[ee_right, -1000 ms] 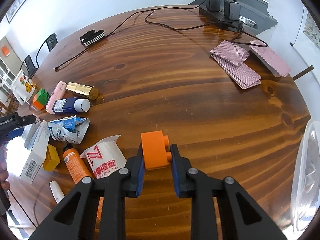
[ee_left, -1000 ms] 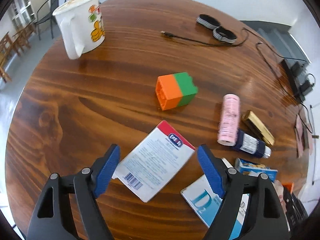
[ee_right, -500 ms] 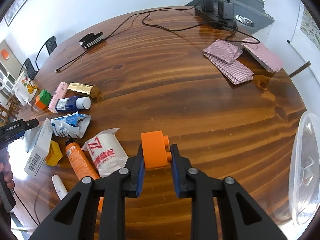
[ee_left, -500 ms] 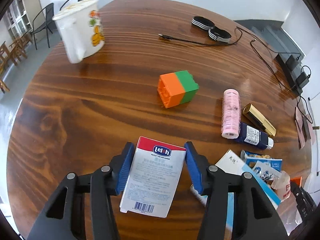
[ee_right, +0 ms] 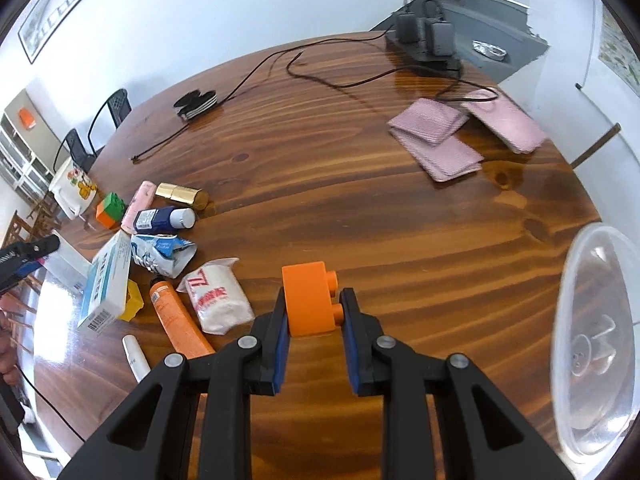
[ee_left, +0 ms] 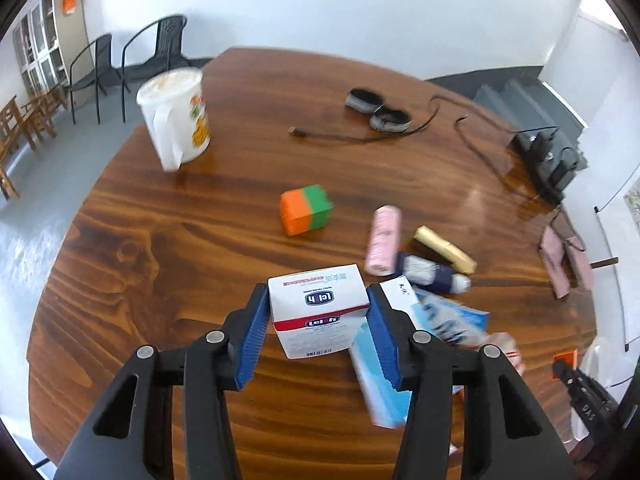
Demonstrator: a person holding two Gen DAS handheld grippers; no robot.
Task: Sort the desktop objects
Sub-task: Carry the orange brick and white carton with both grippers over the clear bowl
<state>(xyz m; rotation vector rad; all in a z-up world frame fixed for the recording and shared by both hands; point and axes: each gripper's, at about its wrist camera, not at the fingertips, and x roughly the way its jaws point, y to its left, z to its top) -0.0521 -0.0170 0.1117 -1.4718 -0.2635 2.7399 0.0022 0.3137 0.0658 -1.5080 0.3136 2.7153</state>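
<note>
My left gripper (ee_left: pixel 318 330) is shut on a white box with a red stripe (ee_left: pixel 318 312) and holds it above the wooden table (ee_left: pixel 180 248). My right gripper (ee_right: pixel 314 330) is shut on an orange toy brick (ee_right: pixel 308 302), held over the table's middle. An orange-and-green brick block (ee_left: pixel 306 210) lies ahead of the left gripper; it also shows in the right wrist view (ee_right: pixel 109 209). A blue-and-white box (ee_right: pixel 106 282) lies at the left of the right wrist view.
A white mug (ee_left: pixel 176 124) stands far left. A pink roll (ee_left: pixel 384 240), gold tube (ee_left: pixel 444 250) and navy bottle (ee_left: pixel 428 274) lie right of the block. An orange tube (ee_right: pixel 180 326), white packet (ee_right: pixel 218 300), pink cloths (ee_right: pixel 436 140), cables (ee_right: pixel 320 76) and a clear plastic lid (ee_right: pixel 592 340) are around.
My left gripper closed on the white box, then lifted and tilted it up off the table. My right gripper kept hold of the orange brick and shifted slightly.
</note>
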